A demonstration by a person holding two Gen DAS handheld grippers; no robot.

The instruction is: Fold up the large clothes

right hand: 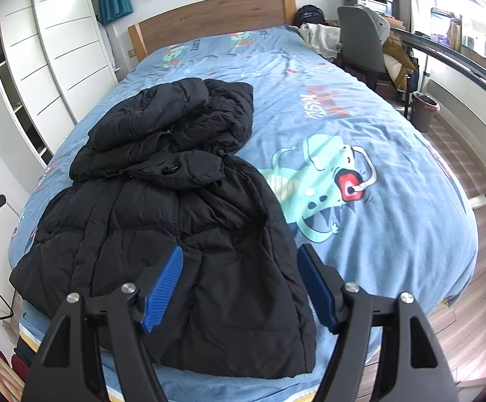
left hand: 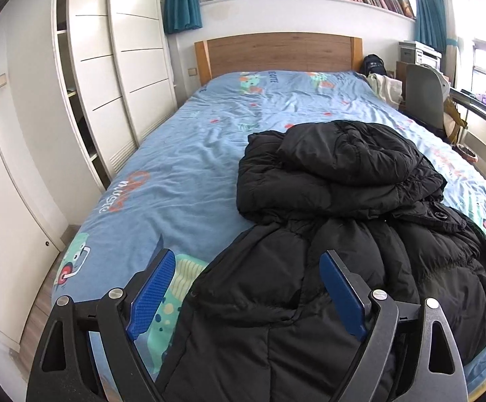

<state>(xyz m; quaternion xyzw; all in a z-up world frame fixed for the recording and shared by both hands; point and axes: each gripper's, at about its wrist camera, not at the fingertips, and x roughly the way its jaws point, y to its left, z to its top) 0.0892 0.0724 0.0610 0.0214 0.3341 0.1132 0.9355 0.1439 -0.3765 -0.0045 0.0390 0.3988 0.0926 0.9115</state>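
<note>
Daylight fills a bedroom where a bed (left hand: 189, 154) with a blue cartoon-monster cover carries the black puffer jacket (right hand: 176, 221), lying crumpled near the foot, hood and upper part bunched toward the headboard (left hand: 276, 50). Both the left gripper (left hand: 248, 288) and right gripper (right hand: 239, 284) hover above its hem with jaws spread wide, holding nothing.

I'd worry the slick, puffy fabric slips out of a shallow pinch (or springs back open once folded). Orange-and-white lettering is printed on the cover, but I cannot read it reliably.
</note>
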